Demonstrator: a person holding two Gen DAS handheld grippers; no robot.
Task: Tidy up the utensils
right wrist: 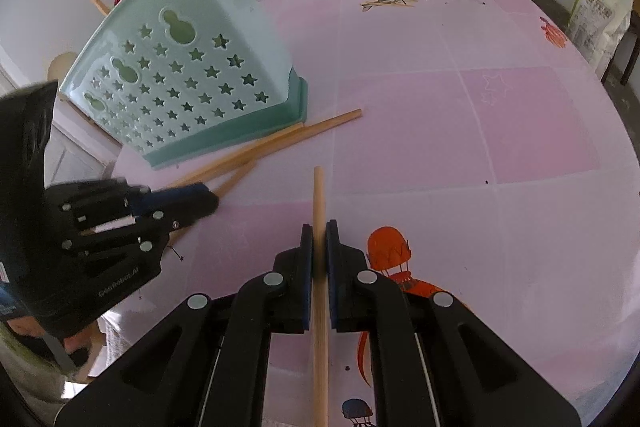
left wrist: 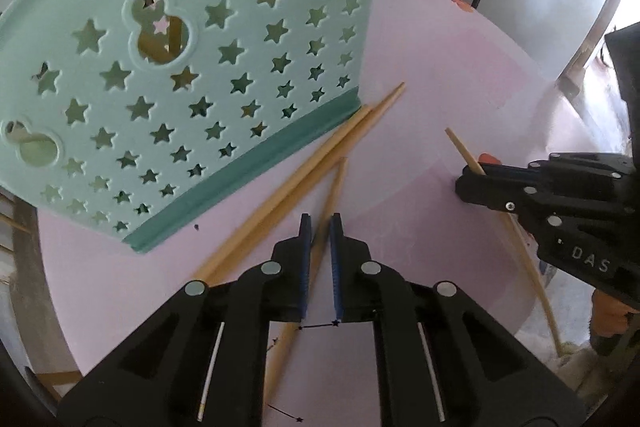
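I see the pink table (right wrist: 460, 115) carrying the mint utensil holder (right wrist: 188, 67), with three loose chopsticks (left wrist: 304, 171) against its base. My right gripper (right wrist: 319, 231) is clamped on one chopstick (right wrist: 319, 195); my left gripper (left wrist: 320, 223) straddles a loose one, jaws slightly apart.

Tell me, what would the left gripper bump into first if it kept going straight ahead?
Probably the chopstick lying between its fingers on the pink table. Past that lie two more chopsticks, then the green basket. Depth is hard to judge.
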